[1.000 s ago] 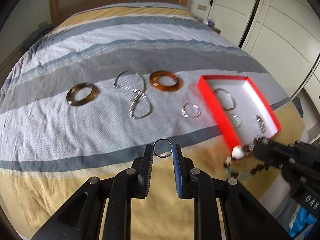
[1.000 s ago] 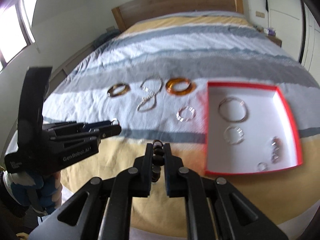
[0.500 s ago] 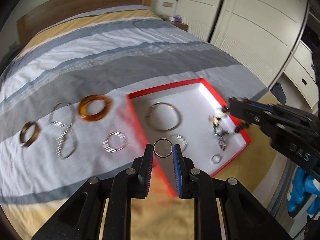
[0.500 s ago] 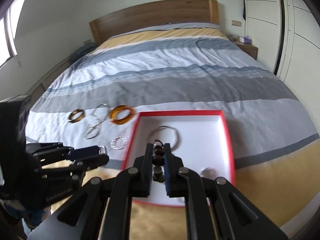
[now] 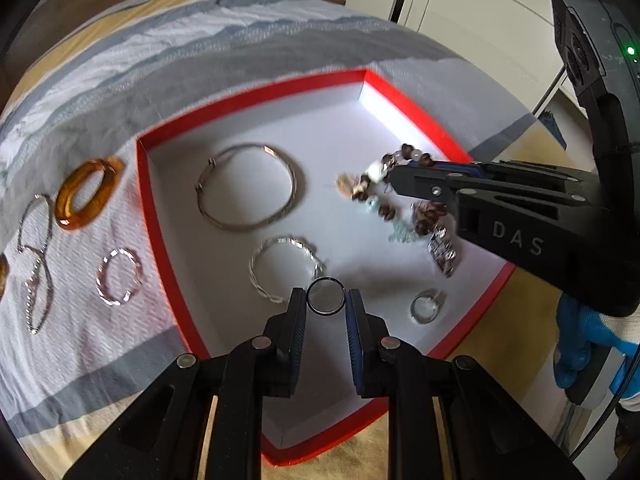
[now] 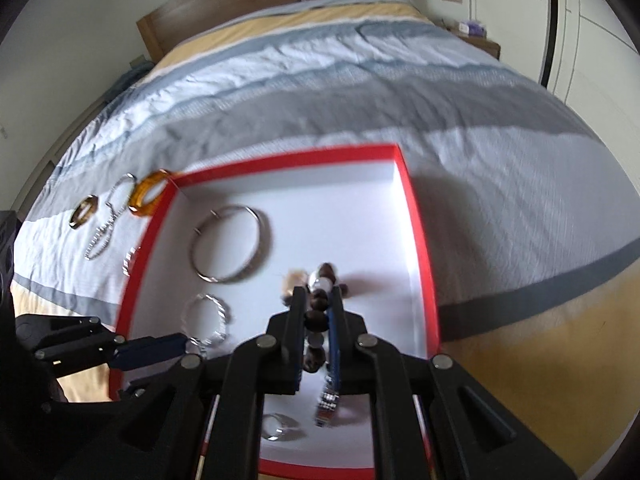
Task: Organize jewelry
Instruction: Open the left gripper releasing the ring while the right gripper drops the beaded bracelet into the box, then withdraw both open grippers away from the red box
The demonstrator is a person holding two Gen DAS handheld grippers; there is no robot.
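My left gripper [image 5: 326, 302] is shut on a thin dark ring [image 5: 325, 290] and holds it over the near part of the red box [image 5: 144, 184] with a white floor. My right gripper [image 6: 318, 296] is shut on a brown beaded bracelet [image 5: 380, 192], which hangs over the box's right half; it also shows in the right wrist view [image 6: 320, 280]. In the box lie a large silver bangle [image 5: 250, 186], a twisted silver bangle [image 5: 280, 268], a small ring [image 5: 426, 306] and a chain piece [image 5: 442, 250].
On the striped bedspread left of the box lie an amber bangle [image 5: 86, 194], a pink-silver bangle [image 5: 119, 276] and a silver chain [image 5: 36, 264]. A brown bangle [image 6: 83, 211] lies further left. A wooden headboard [image 6: 260, 4] and white wardrobes [image 5: 480, 12] stand beyond.
Both grippers have moved in over the red box, which now fills both views. The beaded bracelet has come down close to the box floor. The ring stays held.
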